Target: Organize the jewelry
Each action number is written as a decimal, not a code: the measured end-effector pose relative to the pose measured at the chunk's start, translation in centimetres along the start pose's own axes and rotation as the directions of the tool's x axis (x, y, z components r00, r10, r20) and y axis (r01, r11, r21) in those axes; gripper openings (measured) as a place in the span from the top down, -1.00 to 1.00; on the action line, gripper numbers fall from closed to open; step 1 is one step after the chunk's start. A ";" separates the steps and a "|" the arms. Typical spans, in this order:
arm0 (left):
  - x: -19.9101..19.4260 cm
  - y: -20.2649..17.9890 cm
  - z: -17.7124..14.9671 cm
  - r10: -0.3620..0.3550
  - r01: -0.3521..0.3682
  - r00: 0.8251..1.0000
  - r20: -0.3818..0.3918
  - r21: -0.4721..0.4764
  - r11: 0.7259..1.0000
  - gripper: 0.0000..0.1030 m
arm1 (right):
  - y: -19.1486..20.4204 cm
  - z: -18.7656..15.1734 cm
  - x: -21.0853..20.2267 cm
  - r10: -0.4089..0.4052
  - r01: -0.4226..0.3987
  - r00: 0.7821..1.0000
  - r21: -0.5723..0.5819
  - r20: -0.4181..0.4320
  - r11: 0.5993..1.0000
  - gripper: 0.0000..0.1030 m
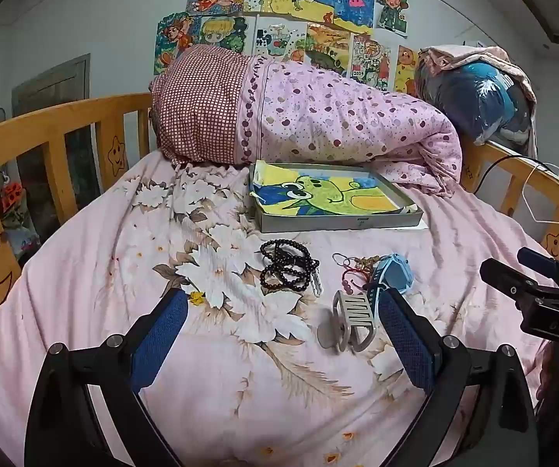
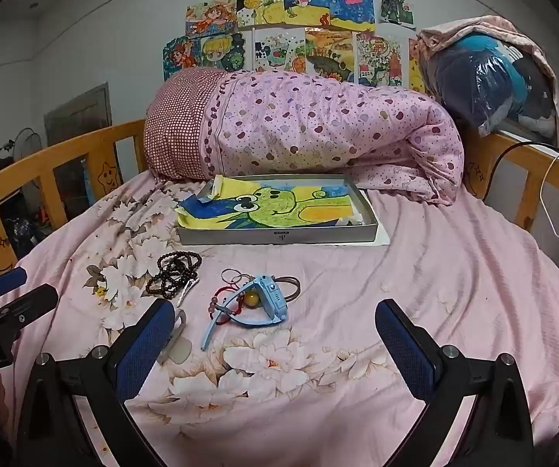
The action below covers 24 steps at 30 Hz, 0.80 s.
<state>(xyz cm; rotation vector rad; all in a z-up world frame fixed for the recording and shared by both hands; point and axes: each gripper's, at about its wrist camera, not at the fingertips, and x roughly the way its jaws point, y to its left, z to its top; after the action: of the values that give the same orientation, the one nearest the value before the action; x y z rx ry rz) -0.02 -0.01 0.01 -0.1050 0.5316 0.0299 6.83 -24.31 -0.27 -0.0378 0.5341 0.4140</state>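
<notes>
Both tongs hang released — left tongs [image 1: 283, 323], right tongs [image 2: 275, 325] — over the bed [image 2: 454, 272]. Beaded bracelets [image 1: 287, 270], ribbed hair claw [image 1: 351, 321], blue watch [image 2: 265, 301] lie before the shallow box [image 2: 279, 235]; smooth sheet rightward.

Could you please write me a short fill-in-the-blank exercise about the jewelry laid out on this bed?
1. The dark bead bracelet lies on the ____ bedsheet.
2. The watch has a light ____ strap.
3. The grey box near the rolled quilt is lined with a drawing of a green ____.
4. Both the left gripper and the right gripper are ____.

Missing words: pink; blue; frog; open
</notes>
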 end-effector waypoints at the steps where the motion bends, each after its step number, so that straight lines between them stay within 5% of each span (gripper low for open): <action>1: 0.0 0.0 0.0 0.000 0.000 1.000 -0.001 0.000 1.000 -0.87 | 0.0 0.0 0.0 0.002 -0.002 1.000 0.002 -0.001 1.000 -1.00; 24: 0.0 0.0 0.0 0.001 -0.001 1.000 -0.006 -0.001 1.000 -0.87 | 0.1 0.2 -0.1 0.002 -0.002 1.000 -0.002 -0.015 1.000 -1.00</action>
<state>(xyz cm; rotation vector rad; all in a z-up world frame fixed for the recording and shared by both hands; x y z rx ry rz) -0.01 0.00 0.00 -0.1062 0.5373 0.0307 6.85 -24.23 -0.01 -0.0419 0.5482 0.4159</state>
